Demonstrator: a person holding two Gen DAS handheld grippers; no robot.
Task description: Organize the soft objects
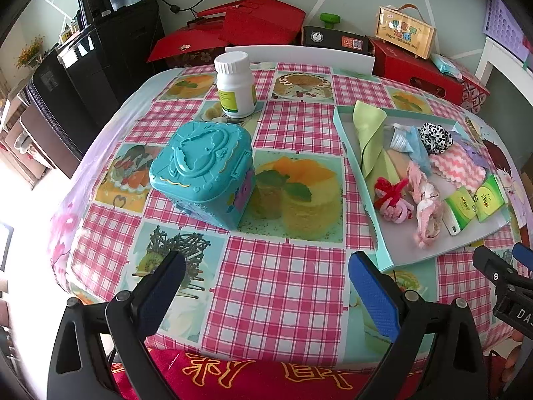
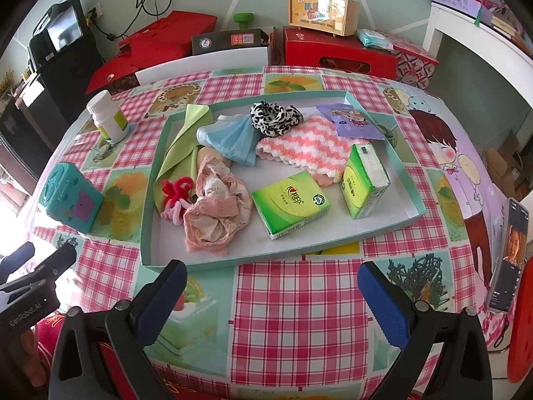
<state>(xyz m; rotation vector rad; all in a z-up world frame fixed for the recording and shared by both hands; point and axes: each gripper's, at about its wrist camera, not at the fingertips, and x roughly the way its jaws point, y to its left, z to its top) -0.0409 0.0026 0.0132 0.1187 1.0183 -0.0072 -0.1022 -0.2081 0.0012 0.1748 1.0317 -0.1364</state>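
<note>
Right wrist view: checked tablecloth (image 2: 299,300) across the whole lower frame; shallow teal tray (image 2: 413,211) at centre, holding every soft thing. Inside, roughly by size: pink-and-white striped towel (image 2: 299,146) upper right of centre, crumpled pink cloth (image 2: 213,213) lower left, green cloth (image 2: 180,146) draped over the left wall, blue cloth (image 2: 230,140) above centre, two green tissue packs (image 2: 289,203) at lower centre and right, leopard scrunchie (image 2: 276,116) near the far wall, purple sachet (image 2: 353,120) upper right, red and pink fuzzy twists (image 2: 175,196) at the left wall. Right gripper (image 2: 271,295) at bottom centre, spread wide, nothing held, just short of the tray's near wall.

Left wrist view: teal lidded box (image 1: 203,173) left of centre, lid down, contents hidden; white bottle (image 1: 235,83) above it. Left gripper (image 1: 266,286) at bottom centre, likewise wide and empty.

Judged risks: towel, scrunchie and blue cloth overlapped, so one pinch likely to drag a neighbour; light tray apt to slide if a finger caught its wall; twists tangled together, likely to lift as a clump; box still closed, so nowhere ready for a picked item.
</note>
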